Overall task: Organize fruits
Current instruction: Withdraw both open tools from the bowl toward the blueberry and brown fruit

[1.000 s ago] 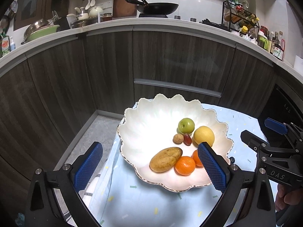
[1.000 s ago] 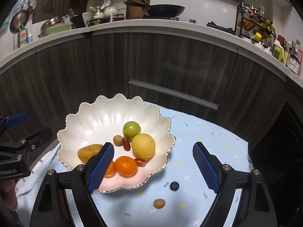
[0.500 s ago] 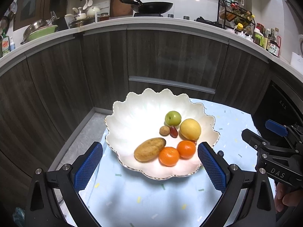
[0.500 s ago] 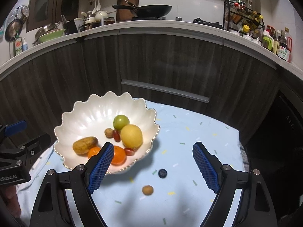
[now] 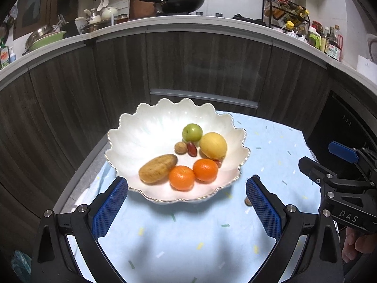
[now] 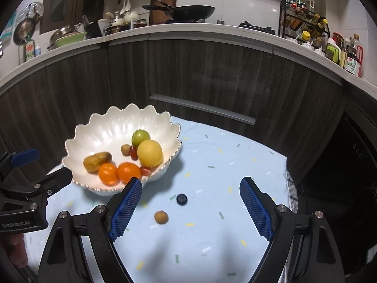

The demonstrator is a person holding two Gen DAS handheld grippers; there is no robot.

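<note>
White scalloped bowl [image 6: 77,146] on the blue-clothed table [image 6: 235,165], holding fruit | small brown fruit [image 6: 161,217] and dark berry [image 6: 182,199] loose on cloth beside bowl | left gripper [image 5: 187,205] jaws wide apart, empty | right gripper [image 6: 190,208] jaws wide apart, empty, loose fruits ahead between them

Fruit lies in the bowl [image 6: 77,141]; right of it, two pieces [image 6: 161,217] on the cloth [image 6: 235,165].

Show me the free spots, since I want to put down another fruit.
The bowl's left half is bare; its right half is crowded. The tablecloth is free right of the bowl, beyond the blueberry and the small brown fruit.
</note>
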